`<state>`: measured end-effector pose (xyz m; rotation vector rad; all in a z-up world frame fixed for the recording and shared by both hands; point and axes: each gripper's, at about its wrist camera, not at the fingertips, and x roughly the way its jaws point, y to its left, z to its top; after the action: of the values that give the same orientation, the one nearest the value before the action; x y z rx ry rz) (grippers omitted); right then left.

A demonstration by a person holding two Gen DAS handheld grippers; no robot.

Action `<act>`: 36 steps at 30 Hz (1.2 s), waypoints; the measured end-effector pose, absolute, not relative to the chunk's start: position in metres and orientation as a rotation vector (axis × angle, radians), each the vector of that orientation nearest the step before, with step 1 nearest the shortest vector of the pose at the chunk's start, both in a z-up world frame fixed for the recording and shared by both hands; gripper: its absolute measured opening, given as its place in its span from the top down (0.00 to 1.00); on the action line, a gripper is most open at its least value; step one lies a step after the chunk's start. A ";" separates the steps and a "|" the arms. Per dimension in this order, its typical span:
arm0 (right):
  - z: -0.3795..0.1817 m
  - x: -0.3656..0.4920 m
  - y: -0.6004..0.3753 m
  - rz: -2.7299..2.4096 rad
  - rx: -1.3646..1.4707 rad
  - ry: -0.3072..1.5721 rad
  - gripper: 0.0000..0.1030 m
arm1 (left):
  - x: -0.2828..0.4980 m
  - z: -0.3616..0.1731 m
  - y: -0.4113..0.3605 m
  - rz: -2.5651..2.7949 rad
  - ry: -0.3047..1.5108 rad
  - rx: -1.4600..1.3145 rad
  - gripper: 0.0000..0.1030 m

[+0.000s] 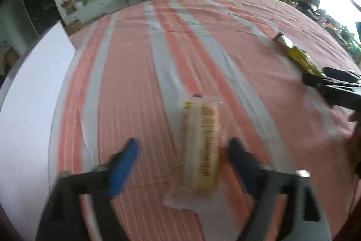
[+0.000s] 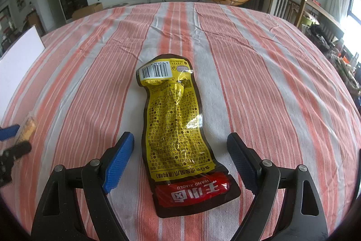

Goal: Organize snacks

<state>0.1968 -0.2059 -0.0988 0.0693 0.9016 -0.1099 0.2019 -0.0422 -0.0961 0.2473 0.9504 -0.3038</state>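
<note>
A clear packet of tan crackers (image 1: 200,146) lies lengthwise on the striped tablecloth (image 1: 135,60). My left gripper (image 1: 183,144) stands open astride it; the packet lies nearer the right finger, and the blue left finger (image 1: 124,166) is well clear of it. The picture is blurred. A yellow and brown snack pouch (image 2: 176,126) with a red label lies flat between the fingers of my right gripper (image 2: 180,136), which is open, with both pads apart from the pouch. The right wrist view also shows the crackers (image 2: 28,126) and the left gripper (image 2: 9,139) at the far left.
A white upright board (image 1: 29,94) stands at the table's left edge. The right gripper (image 1: 334,85) and the yellow pouch (image 1: 297,56) sit at the right of the left wrist view. Beyond the table are a TV, plants, an orange chair and wooden chairs.
</note>
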 end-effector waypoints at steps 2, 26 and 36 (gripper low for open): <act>-0.099 0.197 -0.206 -0.111 0.069 0.902 0.16 | 0.203 -0.100 -0.037 -0.325 0.942 0.207 0.08; -0.101 0.197 -0.209 -0.113 0.070 0.907 0.10 | 0.218 -0.105 -0.033 -0.380 1.044 0.209 0.00; -0.103 0.195 -0.206 -0.103 0.063 0.914 0.09 | 0.206 -0.108 -0.030 -0.369 0.946 0.182 0.00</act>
<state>0.1953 -0.2064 -0.1029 0.0629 0.9141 -0.1026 0.2064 -0.0297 -0.1076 0.1821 0.9462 -0.3689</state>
